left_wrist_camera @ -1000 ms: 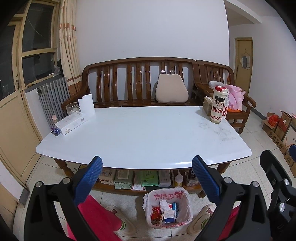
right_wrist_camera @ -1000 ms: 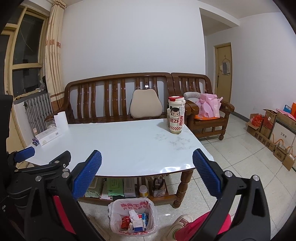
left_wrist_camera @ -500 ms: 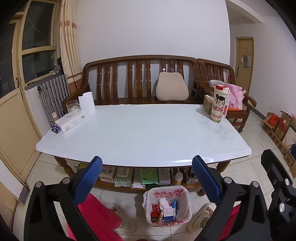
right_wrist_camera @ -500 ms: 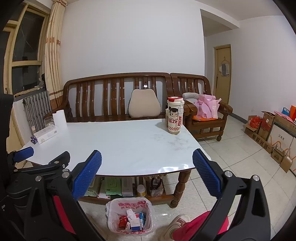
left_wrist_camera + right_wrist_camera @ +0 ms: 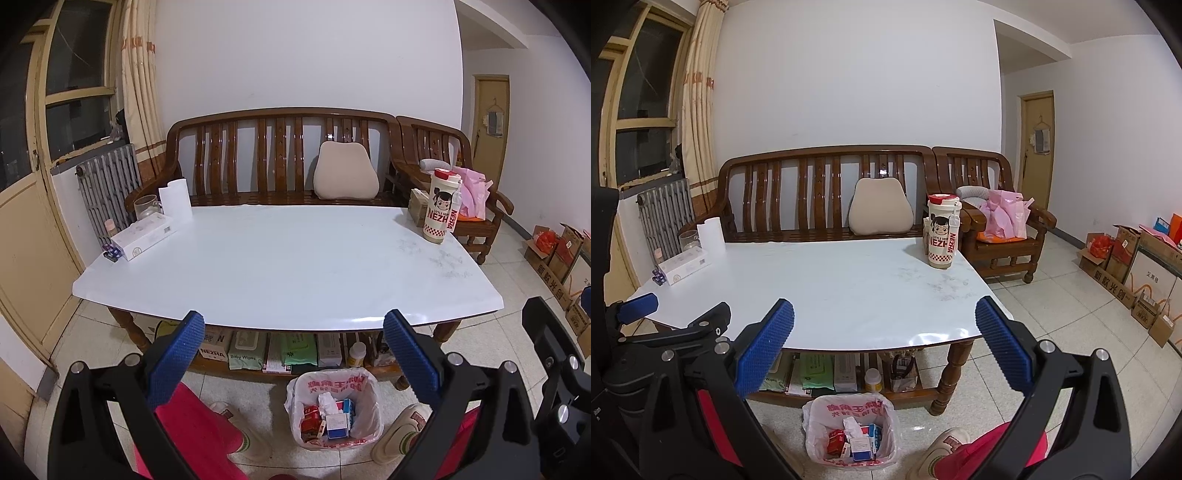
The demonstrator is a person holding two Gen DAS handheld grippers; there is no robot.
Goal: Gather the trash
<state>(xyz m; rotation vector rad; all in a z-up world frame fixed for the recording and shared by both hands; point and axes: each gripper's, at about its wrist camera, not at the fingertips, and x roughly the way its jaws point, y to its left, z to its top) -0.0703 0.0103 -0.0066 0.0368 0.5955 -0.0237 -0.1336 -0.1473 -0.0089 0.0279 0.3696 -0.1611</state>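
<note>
A small bin lined with a white bag (image 5: pixel 334 391) stands on the floor in front of the white table (image 5: pixel 280 266); it holds small boxes and crumpled tissue. It also shows in the right wrist view (image 5: pixel 849 413). My left gripper (image 5: pixel 293 354) is open and empty, held above the bin and in front of the table's front edge. My right gripper (image 5: pixel 884 350) is open and empty, to the right of the left one. The left gripper's body (image 5: pixel 665 332) shows at the left of the right wrist view.
On the table stand a NEZHA tumbler (image 5: pixel 441 206), a white box (image 5: pixel 144 236), a paper roll (image 5: pixel 175 201) and a glass jar (image 5: pixel 146 206). A wooden bench (image 5: pixel 280 158) is behind. Packs lie on the shelf under the table (image 5: pixel 280 350). Cardboard boxes (image 5: pixel 1134 266) line the right wall.
Both grippers have drawn back and risen slightly from the table, so the bin and the table sit a little lower and farther in view. Both stay open and empty.
</note>
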